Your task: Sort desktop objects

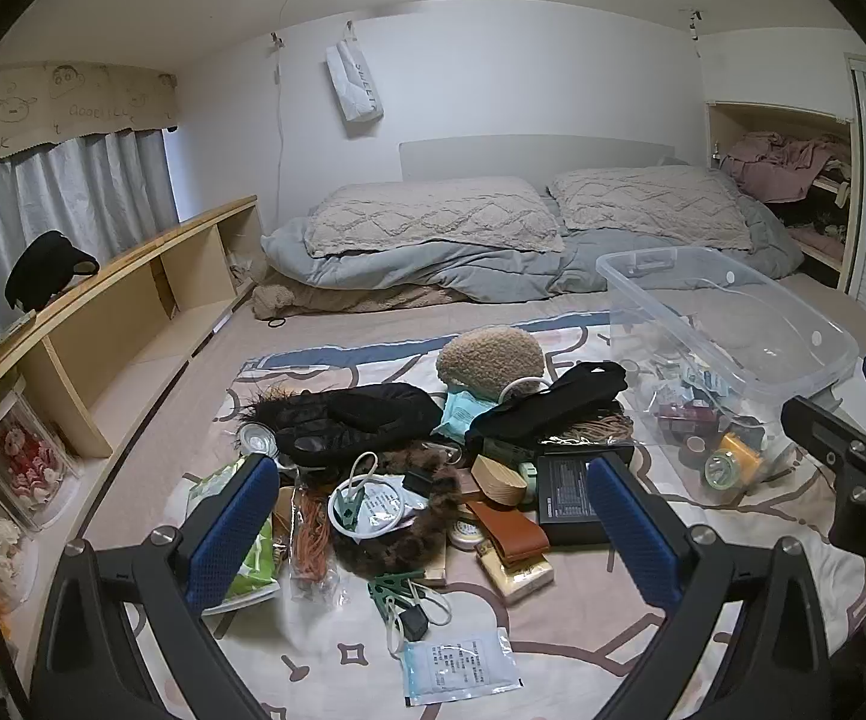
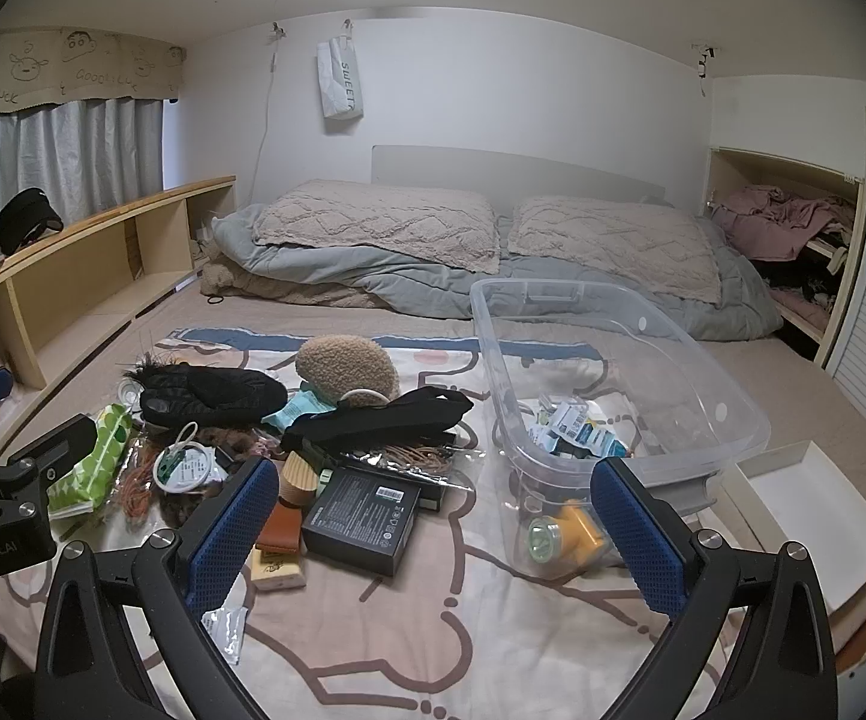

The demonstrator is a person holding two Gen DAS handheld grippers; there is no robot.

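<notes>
A heap of small objects lies on a patterned sheet on the bed: a black box (image 1: 571, 495) (image 2: 364, 513), a brown leather case (image 1: 514, 531), a green packet (image 2: 100, 459), a white ring with a green clip (image 1: 367, 507), a fuzzy tan earmuff (image 1: 493, 360) (image 2: 346, 369) and black cloth items (image 1: 361, 420). A clear plastic bin (image 1: 793, 324) (image 2: 697, 372) stands to the right with a few items inside. My left gripper (image 1: 433, 531) is open and empty above the heap. My right gripper (image 2: 433, 531) is open and empty, between the black box and the bin.
A yellow item in a clear bag (image 2: 571, 537) lies in front of the bin. A white tray (image 2: 817, 510) sits at the right. A wooden shelf (image 1: 133, 300) runs along the left. Pillows (image 1: 433, 213) and a grey duvet lie at the back.
</notes>
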